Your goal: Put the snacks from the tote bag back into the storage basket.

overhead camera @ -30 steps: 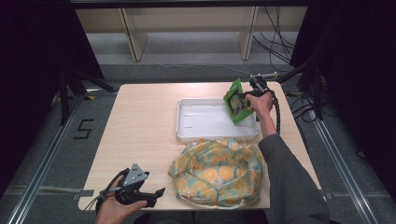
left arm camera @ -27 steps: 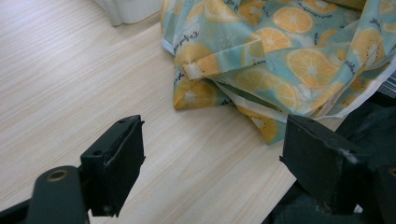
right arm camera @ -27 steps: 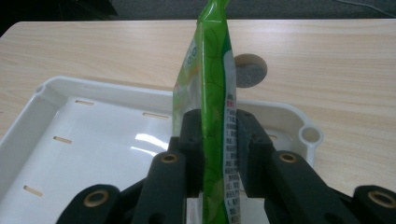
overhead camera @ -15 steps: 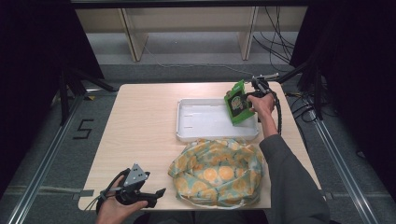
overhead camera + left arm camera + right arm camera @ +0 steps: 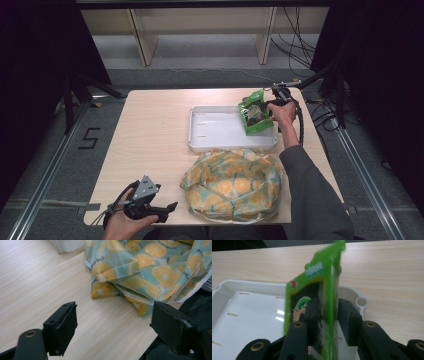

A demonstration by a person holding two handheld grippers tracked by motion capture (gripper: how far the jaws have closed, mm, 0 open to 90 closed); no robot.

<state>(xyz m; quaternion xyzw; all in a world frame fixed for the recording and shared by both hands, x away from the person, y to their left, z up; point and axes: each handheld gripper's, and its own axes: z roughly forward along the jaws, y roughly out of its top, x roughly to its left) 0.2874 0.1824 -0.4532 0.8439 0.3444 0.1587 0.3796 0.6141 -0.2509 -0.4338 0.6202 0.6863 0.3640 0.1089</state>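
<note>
In the high view the right gripper [image 5: 274, 103] sits at the upper right of the frame, above the right end of the shallow white plastic tray [image 5: 210, 132], with the glossy green snack packet [image 5: 254, 116] between its jaws, lower edge leaning into the tray. In the right gripper view the packet [image 5: 317, 302] stands upright between jaws that have just been opening; one pad touches it, the other stands slightly off. Freed this way, the packet could tip over the tray rim [image 5: 361, 301] onto the light wooden table [image 5: 150, 140]. The left gripper [image 5: 159, 212], lower left, rests wide open, holding nothing, beside the orange-slice patterned cloth bag [image 5: 232, 185]
</note>
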